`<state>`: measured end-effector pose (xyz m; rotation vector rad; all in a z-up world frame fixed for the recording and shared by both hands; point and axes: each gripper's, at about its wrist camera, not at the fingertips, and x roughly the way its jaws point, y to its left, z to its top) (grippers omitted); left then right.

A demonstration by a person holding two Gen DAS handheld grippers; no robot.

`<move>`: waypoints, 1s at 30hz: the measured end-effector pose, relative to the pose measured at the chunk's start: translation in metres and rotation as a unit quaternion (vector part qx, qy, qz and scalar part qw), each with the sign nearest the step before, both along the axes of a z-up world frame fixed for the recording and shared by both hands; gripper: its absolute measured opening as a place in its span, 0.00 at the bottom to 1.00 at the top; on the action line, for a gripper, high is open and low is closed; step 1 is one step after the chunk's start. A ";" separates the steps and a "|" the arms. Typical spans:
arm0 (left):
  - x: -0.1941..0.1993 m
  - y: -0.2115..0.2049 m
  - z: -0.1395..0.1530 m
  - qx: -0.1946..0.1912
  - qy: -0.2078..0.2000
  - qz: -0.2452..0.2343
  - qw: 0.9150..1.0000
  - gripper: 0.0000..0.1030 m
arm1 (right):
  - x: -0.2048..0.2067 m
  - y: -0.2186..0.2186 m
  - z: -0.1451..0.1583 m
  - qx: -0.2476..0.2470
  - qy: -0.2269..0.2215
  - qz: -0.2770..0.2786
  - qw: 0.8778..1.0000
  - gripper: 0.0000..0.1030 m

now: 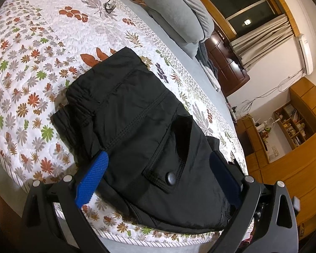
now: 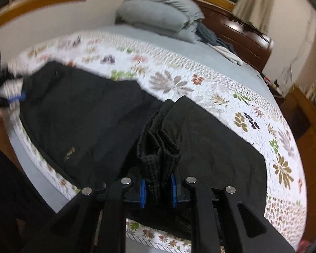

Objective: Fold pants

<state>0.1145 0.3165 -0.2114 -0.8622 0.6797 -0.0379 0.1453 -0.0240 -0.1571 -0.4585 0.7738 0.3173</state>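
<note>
A: Landmark for this entry — the floral quilt (image 1: 42, 67) on the bed. The black pants (image 1: 137, 126) lie on its near part, waistband end toward the middle of the quilt, a flap pocket with a snap button (image 1: 171, 178) facing up.

B: Left gripper (image 1: 158, 166)?

A: Jaws spread wide, one blue pad on each side of the pants, low over the quilt's near edge. The fabric passes between the pads; neither visibly presses on it, so nothing is clamped.

B: Right gripper (image 2: 158, 186)?

A: Nearly closed — its blue pads pinch a bunched, stitched fold of the pants (image 2: 84, 116), gathered up off the quilt (image 2: 231, 97). The rest of the cloth spreads flat over the quilt beyond and to both sides of the pinch. View is blurred.

B: Surroundings?

A: A small dark object (image 1: 109, 7) — cannot identify it — sits on the quilt's far part, well apart from the pants. Past the quilt's far edge, a grey folded duvet (image 1: 174, 14) is piled on the grey sheet, against a dark wooden headboard (image 2: 246, 33). Nothing lies on the pants themselves.
</note>
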 end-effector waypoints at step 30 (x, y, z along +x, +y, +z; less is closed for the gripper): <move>0.000 0.004 -0.004 -0.006 0.000 -0.001 1.000 0.94 | -0.008 -0.032 0.031 0.090 0.000 0.075 0.993 0.70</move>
